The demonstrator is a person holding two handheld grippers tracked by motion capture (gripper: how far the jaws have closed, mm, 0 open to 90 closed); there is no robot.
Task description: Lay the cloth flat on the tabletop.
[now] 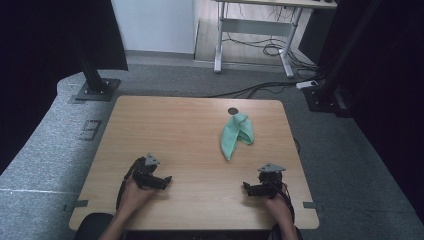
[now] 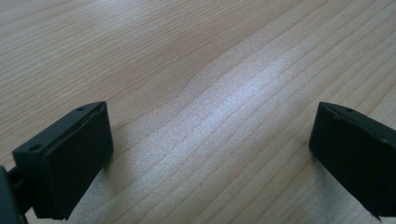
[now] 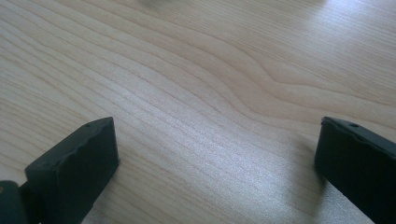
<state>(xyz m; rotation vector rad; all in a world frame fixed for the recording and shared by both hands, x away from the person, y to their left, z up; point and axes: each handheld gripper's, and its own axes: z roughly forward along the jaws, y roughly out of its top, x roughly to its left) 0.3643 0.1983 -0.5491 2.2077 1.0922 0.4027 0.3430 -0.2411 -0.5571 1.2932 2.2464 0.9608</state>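
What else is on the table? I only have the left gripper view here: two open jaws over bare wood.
Observer: A crumpled green cloth lies toward the table's far right.
Operator: Is the other gripper holding it?
Observer: No, the right gripper sits near the front edge, apart from the cloth, jaws open.
Operator: Anything beside the cloth?
Observer: A small dark round spot just beyond it.
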